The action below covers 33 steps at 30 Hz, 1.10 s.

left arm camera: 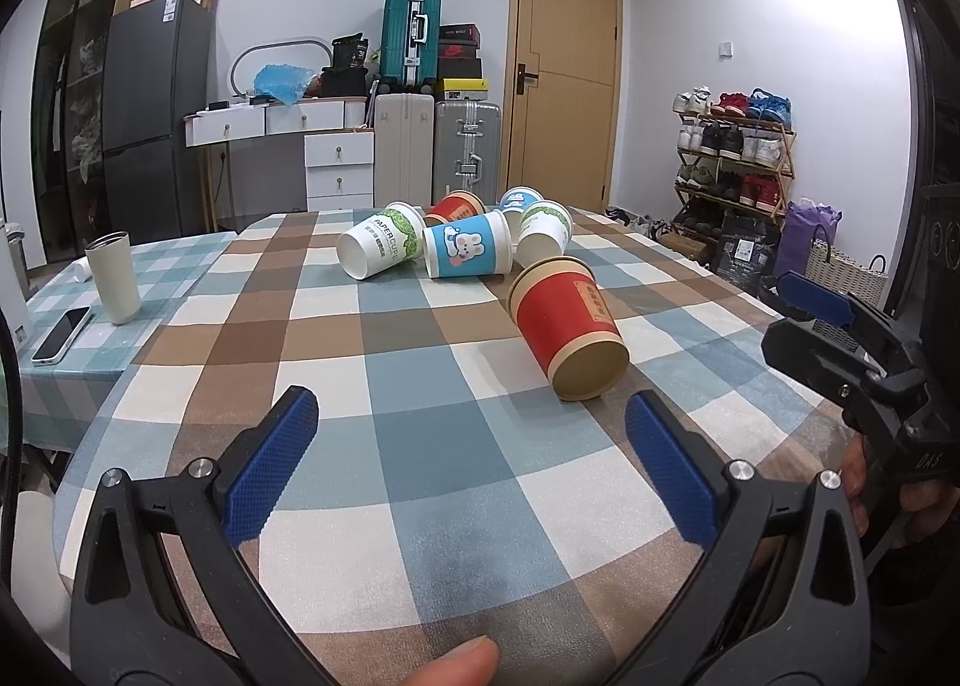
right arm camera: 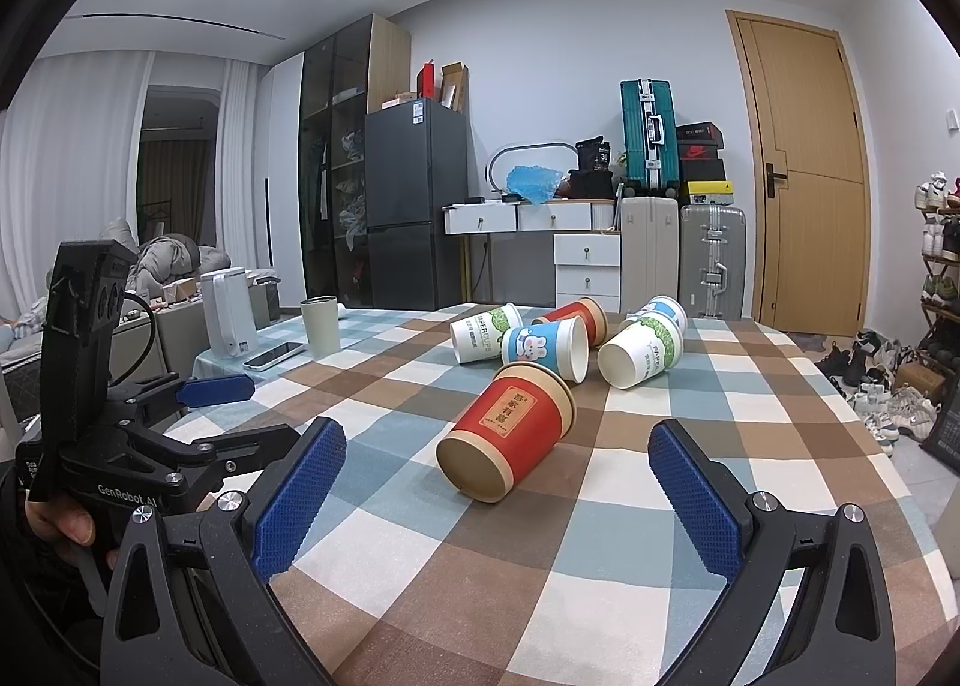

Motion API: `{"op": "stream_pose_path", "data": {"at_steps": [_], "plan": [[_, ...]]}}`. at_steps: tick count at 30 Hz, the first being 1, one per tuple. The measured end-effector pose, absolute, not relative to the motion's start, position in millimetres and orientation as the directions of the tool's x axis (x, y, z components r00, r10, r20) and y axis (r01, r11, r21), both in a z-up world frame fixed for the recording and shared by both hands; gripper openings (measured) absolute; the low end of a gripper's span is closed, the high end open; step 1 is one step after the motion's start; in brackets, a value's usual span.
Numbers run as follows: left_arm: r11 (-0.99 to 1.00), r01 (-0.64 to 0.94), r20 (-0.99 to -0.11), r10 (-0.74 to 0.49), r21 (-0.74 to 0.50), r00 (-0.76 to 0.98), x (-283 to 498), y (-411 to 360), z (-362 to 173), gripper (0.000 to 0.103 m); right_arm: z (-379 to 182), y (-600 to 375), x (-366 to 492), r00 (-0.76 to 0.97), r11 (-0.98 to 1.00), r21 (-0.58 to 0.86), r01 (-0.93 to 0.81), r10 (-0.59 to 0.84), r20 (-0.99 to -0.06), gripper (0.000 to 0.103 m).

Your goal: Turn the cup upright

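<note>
Both tongs (left arm camera: 471, 434) (right arm camera: 498, 467) gape apart; red cup (left arm camera: 567, 329) lies sideways, seemingly empty.

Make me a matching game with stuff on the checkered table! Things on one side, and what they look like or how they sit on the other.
Things:
1. nearest red cup
2. bunny cup
3. cream tumbler
4. phone

Descriptions:
A. stands upright
B. lies flat, beside the tumbler
C. blue, on its side
D. on its side, closed base toward the grippers

Pairs: 1-D, 2-C, 3-A, 4-B
</note>
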<state>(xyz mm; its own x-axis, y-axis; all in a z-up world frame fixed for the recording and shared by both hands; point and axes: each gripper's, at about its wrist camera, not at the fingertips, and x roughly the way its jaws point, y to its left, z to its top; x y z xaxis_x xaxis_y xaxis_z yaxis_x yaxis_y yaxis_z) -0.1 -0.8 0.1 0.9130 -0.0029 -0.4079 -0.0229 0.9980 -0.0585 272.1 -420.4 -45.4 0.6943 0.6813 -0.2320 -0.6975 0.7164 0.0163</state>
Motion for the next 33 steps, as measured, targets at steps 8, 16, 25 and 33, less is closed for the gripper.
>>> {"op": "stream_pose_path", "data": {"at_steps": [8,16,25,33], "plan": [[0.998,-0.023,-0.408,-0.003,-0.058,0.913,-0.1,-0.7,0.1,0.102,-45.3,-421.6,271.7,0.695,0.717,0.017,-0.696,0.681,-0.232,0.103],[0.998,-0.024,-0.411,-0.003,-0.059,0.912,0.1,-0.7,0.1,0.102,-43.9,-423.7,276.3,0.697,0.721,0.015,-0.693,0.675,-0.242,0.103],[0.998,-0.019,-0.418,-0.009,-0.062,0.908,-0.9,-4.4,-2.3,0.102,-41.9,-426.2,276.2,0.697,0.723,0.006,-0.691,0.669,-0.259,0.103],[0.998,-0.011,-0.437,-0.021,-0.069,0.899,7.5,-8.7,-6.9,0.102,-39.7,-428.6,280.3,0.704,0.733,0.005,-0.681,0.655,-0.274,0.103]]}}
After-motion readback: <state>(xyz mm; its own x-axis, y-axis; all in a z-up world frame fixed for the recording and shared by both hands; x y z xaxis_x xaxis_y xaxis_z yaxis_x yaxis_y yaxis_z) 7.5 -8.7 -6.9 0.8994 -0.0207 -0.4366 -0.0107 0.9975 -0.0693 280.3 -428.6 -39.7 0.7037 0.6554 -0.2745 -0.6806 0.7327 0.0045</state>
